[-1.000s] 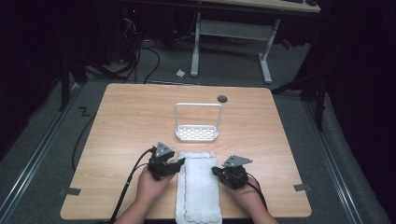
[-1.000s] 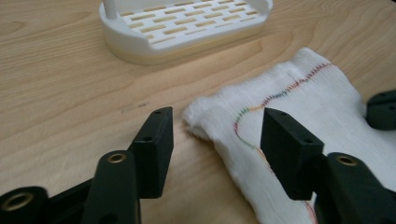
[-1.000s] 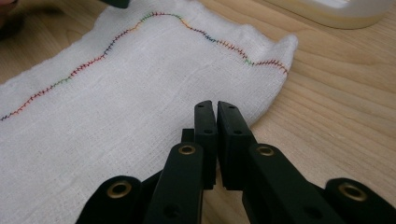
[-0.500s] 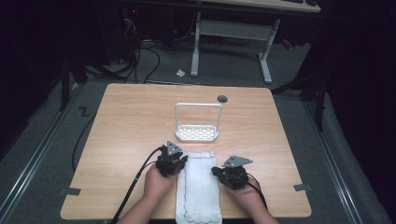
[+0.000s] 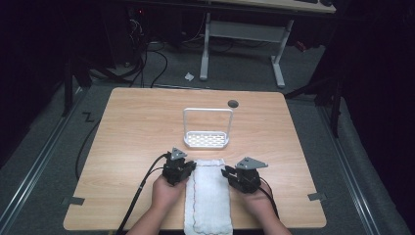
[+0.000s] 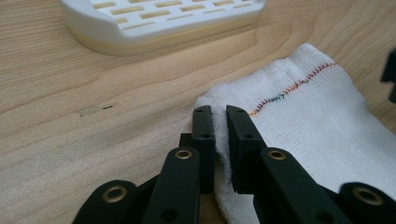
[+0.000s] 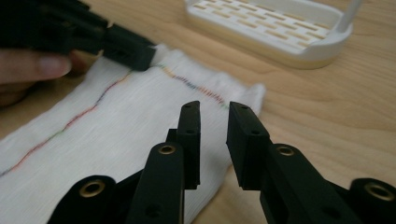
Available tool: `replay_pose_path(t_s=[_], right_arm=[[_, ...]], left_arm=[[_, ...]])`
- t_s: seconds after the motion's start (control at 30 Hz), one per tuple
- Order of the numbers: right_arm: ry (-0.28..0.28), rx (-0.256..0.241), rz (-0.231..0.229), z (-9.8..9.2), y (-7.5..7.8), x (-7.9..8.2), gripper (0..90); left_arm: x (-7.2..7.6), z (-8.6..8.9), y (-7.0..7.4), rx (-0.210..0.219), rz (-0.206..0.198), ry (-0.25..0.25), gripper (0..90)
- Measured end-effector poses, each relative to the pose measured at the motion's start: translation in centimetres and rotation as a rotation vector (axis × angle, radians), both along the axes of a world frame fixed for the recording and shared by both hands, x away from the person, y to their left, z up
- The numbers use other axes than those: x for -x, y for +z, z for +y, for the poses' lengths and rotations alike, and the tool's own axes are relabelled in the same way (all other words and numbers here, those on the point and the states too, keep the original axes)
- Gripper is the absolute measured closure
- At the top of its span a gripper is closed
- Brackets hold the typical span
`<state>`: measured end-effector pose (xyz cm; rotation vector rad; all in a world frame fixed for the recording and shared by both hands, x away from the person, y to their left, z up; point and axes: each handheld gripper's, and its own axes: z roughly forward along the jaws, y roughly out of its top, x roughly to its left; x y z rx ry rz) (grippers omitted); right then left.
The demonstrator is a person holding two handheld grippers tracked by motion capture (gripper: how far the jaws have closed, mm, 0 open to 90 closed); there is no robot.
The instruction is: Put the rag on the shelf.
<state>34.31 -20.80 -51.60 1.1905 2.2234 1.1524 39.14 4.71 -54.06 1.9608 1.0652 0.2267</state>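
Observation:
A white folded towel [image 5: 208,200] with a coloured stitched seam lies lengthwise at the table's near edge, between my two grippers. My left gripper [image 5: 190,165] sits at the towel's far left corner. In the left gripper view its jaws [image 6: 219,112] are nearly together, with the towel's edge [image 6: 308,116] pinched between them. My right gripper [image 5: 226,173] is at the towel's right edge. In the right gripper view [image 7: 215,109] it is open, with its jaws just over the towel's [image 7: 126,116] right border. The left gripper [image 7: 126,46] shows across the cloth there.
A white slotted rack [image 5: 206,140] with a tall wire handle stands just beyond the towel at mid table, close in both gripper views [image 6: 159,18] [image 7: 275,30]. A dark round grommet [image 5: 233,103] lies near the far edge. Bare wooden table [image 5: 132,127] lies either side.
My left gripper has moved right and slightly forward onto the towel's left corner. The right gripper and the towel have stayed put.

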Motion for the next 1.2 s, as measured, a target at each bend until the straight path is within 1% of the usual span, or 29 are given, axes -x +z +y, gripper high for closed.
replay_pose_path(t_s=[0.03, 0.07, 0.1, 0.13, 0.17, 0.23, 0.27, 0.3, 0.33, 0.4, 0.5, 0.53, 0.57, 0.63, 0.7, 0.77, 0.87, 0.9, 0.93, 1.07, 1.13, 1.2], right_arm=[[-0.014, 0.007, -0.002, 0.1, 0.1, -0.6, 70.1], [-0.035, 0.005, 0.039, 0.2, 0.0, -1.9, 66.5], [-0.035, 0.005, 0.039, 0.2, 0.0, -1.9, 66.5], [-0.041, 0.005, 0.049, 0.2, -0.1, -2.4, 65.9], [-0.046, 0.001, 0.063, 0.3, -0.4, -2.8, 64.5], [-0.048, 0.018, 0.082, 0.5, -1.0, -3.1, 59.9], [-0.046, 0.015, 0.087, 0.6, -1.3, -3.1, 57.3], [-0.046, 0.019, 0.088, 0.7, -1.6, -3.0, 56.6], [-0.048, 0.020, 0.099, 0.8, -1.8, -2.9, 56.7], [-0.043, 0.014, 0.090, 0.9, -2.0, -3.0, 57.2], [-0.036, 0.028, 0.078, 1.2, -2.0, -2.9, 60.3], [-0.032, 0.031, 0.075, 1.2, -2.0, -2.9, 62.7], [-0.032, 0.026, 0.081, 1.3, -2.0, -2.8, 65.1], [-0.028, 0.030, 0.076, 1.4, -2.0, -2.7, 66.9], [-0.026, 0.026, 0.077, 1.5, -2.0, -2.5, 71.7], [-0.018, 0.027, 0.071, 1.5, -2.1, -2.5, 74.0], [-0.009, 0.017, 0.078, 1.5, -2.1, -2.5, 77.3], [0.002, 0.028, 0.068, 1.6, -2.1, -2.4, 79.6], [0.002, 0.028, 0.068, 1.6, -2.1, -2.4, 79.6], [0.008, 0.048, 0.052, 1.9, -2.0, -2.2, 84.4], [0.005, 0.047, 0.049, 1.9, -2.0, -2.2, 85.2], [0.006, 0.043, 0.045, 1.8, -1.9, -2.2, 85.5]], left_arm=[[0.0, 0.0, 0.0, -0.001, -0.001, 0.001, 82.5], [0.0, 0.0, 0.0, -0.002, -0.001, 0.002, 82.4], [0.0, 0.0, 0.0, -0.002, -0.001, 0.001, 82.4], [0.0, 0.1, 0.0, 0.004, 0.005, -0.001, 82.4], [-0.1, 0.1, 0.0, 0.019, 0.013, 0.002, 82.4], [-0.2, 0.4, -0.1, 0.032, 0.025, 0.003, 82.4], [-0.2, 0.4, -0.1, 0.033, 0.025, 0.005, 82.4], [-0.2, 0.3, -0.1, 0.030, 0.022, 0.006, 82.4], [-0.2, 0.3, -0.1, 0.029, 0.020, 0.007, 82.4], [-0.2, 0.3, -0.1, 0.028, 0.019, 0.007, 82.2], [-0.2, 0.3, -0.1, 0.026, 0.018, 0.007, 82.1], [-0.1, 0.2, -0.1, 0.025, 0.018, 0.007, 82.1], [-0.1, 0.2, -0.1, 0.024, 0.016, 0.009, 82.1], [-0.1, 0.2, 0.0, 0.021, 0.014, 0.010, 82.0], [-0.1, 0.2, 0.0, 0.018, 0.011, 0.010, 82.0], [0.0, 0.1, 0.0, 0.014, 0.009, 0.010, 82.0], [0.0, 0.1, 0.0, 0.006, 0.006, 0.009, 82.0], [0.0, 0.1, 0.0, 0.007, 0.006, 0.009, 82.0], [0.0, 0.1, 0.0, 0.006, 0.006, 0.009, 82.0], [0.0, 0.2, 0.0, 0.008, 0.008, 0.007, 82.3], [0.0, 0.2, 0.0, 0.018, 0.012, 0.006, 82.4], [0.0, 0.3, 0.0, 0.028, 0.007, 0.007, 82.5]])
